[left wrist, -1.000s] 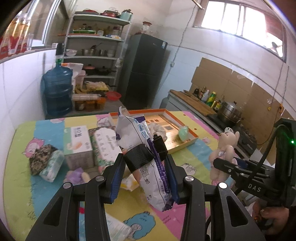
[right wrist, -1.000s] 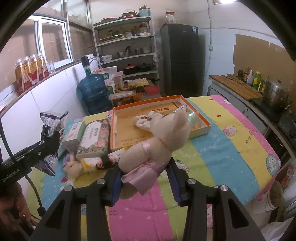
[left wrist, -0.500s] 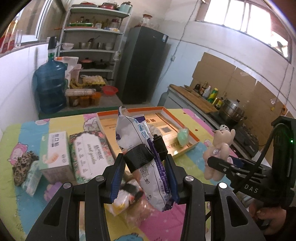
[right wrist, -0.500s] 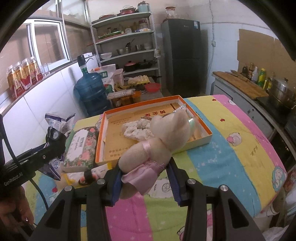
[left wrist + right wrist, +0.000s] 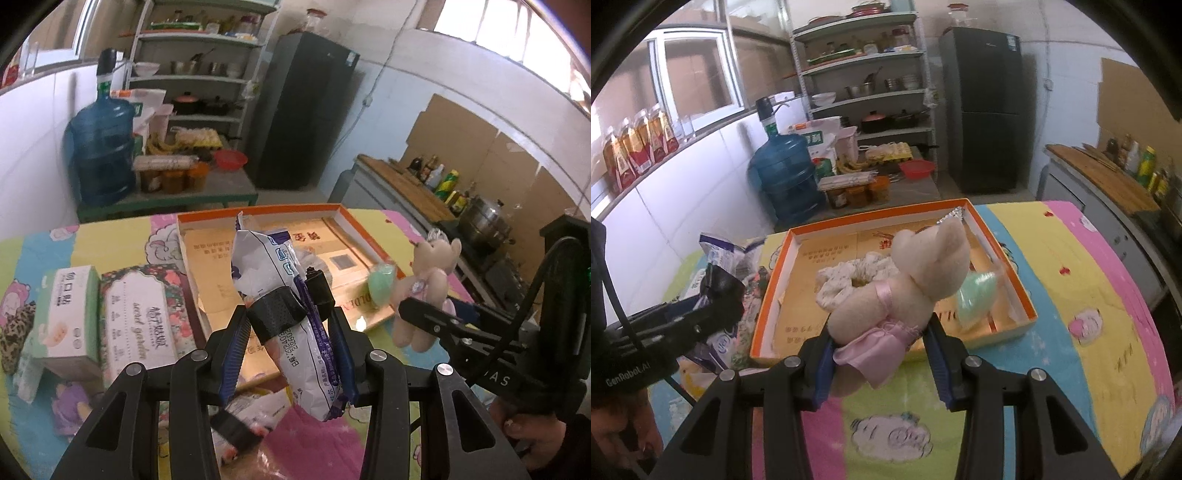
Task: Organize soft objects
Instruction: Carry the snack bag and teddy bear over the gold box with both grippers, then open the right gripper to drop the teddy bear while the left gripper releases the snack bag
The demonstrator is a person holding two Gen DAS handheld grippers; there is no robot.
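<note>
I am mid-carry with both hands loaded, heading for the orange-rimmed box (image 5: pixel 1015 291) that lies open on the worktop (image 5: pixel 1071 277) at about twelve o'clock from each claw. My left claw (image 5: pixel 291 354) is clamped on a white and purple soft packet (image 5: pixel 280 295), which stands nearly upright between the pads, its crimped top tilted toward eleven o'clock and a black band wrapped round its middle. My right claw (image 5: pixel 881 360) is clamped on a small cream plush bear (image 5: pixel 905 291) in a pink satin skirt, gripped low on the body so the head leans toward one o'clock, above the box's near rim. Both things hang in the air, clear of the worktop. Already inside the box lie a pale floral scrunchie (image 5: pixel 849 280) and a mint-green soft item (image 5: pixel 975 295), near its right wall at three o'clock from the scrunchie. As I judge it, the next move calls for bringing each load over a bare patch of the box floor, lowering it, then parting the pads; the bear could go to the near middle, the packet to the left side. The packet looks crinkly and half-full, so it may slump when freed. Two tissue boxes (image 5: pixel 136 317) sit on the worktop at nine o'clock from my left claw, just beside the box.
</note>
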